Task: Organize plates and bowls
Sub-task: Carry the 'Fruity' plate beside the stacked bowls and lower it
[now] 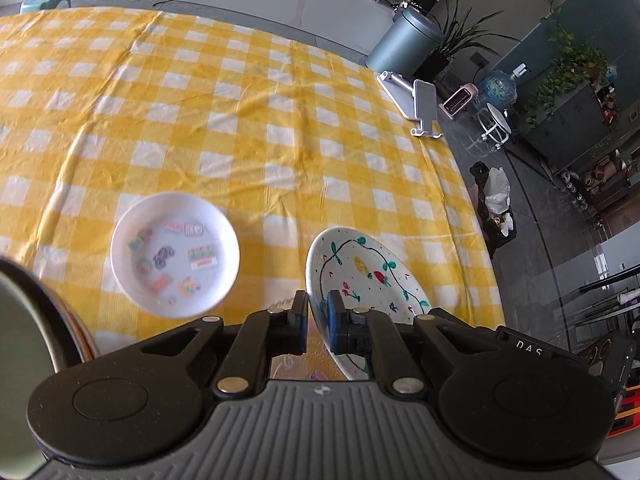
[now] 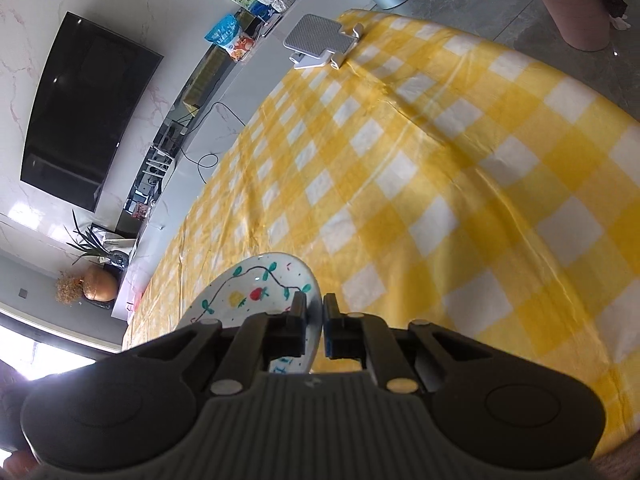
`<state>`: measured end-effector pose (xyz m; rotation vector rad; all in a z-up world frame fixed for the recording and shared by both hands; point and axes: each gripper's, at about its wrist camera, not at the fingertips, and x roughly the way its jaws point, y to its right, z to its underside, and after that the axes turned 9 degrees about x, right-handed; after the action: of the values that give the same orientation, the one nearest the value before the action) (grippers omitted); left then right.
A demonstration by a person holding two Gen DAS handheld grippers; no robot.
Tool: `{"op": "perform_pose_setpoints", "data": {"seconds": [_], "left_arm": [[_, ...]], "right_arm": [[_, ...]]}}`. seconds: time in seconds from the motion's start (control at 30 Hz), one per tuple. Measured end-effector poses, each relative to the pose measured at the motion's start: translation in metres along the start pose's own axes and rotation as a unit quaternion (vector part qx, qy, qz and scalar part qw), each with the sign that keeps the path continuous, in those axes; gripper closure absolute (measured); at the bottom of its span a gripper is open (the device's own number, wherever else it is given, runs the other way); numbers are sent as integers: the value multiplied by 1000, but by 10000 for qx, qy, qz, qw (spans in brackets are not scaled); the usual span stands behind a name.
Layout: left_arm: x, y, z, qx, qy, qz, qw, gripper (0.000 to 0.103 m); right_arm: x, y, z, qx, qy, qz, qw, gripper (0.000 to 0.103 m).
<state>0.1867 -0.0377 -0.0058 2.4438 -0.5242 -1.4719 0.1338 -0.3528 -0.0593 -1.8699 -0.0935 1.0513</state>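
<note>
Left gripper [image 1: 318, 306] is pinching the rim of a hand-painted plate [image 1: 368, 268], jaws nearly together on the thin edge. The plate is tilting on edge above the cloth, its face showing a pineapple, a strawberry and a dark looping vine line.

Right gripper [image 2: 316, 306] is clamping a plate rim too, jaws almost closed, the painted plate [image 2: 256, 292] leaning away to its left with the same fruit and vine pattern showing. Whether both grippers are gripping one plate or two alike, cannot tell.

Left wrist view: a white sticker-decorated dish [image 1: 175, 254] is lying flat on the yellow-and-white checked tablecloth [image 1: 260, 120], toward the near edge of the table, just left of the held plate and apart from it. A dark-rimmed round vessel [image 1: 24, 340] is cutting into the frame at the near left, too close and blurred to name.

A white phone stand [image 1: 420, 108] is standing at the table's far right corner. Beyond it, on the floor: a grey cylindrical bin [image 1: 404, 40], potted plants, a small heater.

Right wrist view: the same stand [image 2: 320, 40] at the far edge of the cloth [image 2: 440, 180]; a wall-mounted television [image 2: 88, 112] is hanging beyond.
</note>
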Motion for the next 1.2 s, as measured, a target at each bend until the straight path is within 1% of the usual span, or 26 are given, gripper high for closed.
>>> {"op": "perform_pose_setpoints", "data": {"seconds": [0.13,0.23,0.43,0.67,0.87,0.97,1.1,1.13,1.2], "left_arm": [[-1,-13,27,-374,44,31,9993,93],[-5,-16,42,-427,162,-72,9989,93],[-8,-18,58,-516,381,-187,9978,93],[-11,-19,74,-459,550,-403,9966,92],[-9,-17,82,-354,605,-534,9961,91],[-8,-17,84,-284,632,-593,9958,91],[-9,-13,86,-146,671,-773,9946,90],[-9,-13,87,-121,658,-839,9942,90],[-7,-14,88,-146,594,-859,9944,90]], "right_arm": [[-6,6,16,-38,-9,40,10000,98],[-8,6,26,-156,-10,16,9999,98],[-9,0,41,-547,100,86,9984,98],[-4,-3,51,-839,108,115,9964,98],[-4,-8,57,-1162,231,179,9928,98],[-4,-14,63,-1427,324,274,9889,98],[-4,-19,69,-1697,396,338,9841,97],[-4,-20,70,-1747,394,350,9832,97],[-3,-22,74,-1893,420,396,9802,97]]}}
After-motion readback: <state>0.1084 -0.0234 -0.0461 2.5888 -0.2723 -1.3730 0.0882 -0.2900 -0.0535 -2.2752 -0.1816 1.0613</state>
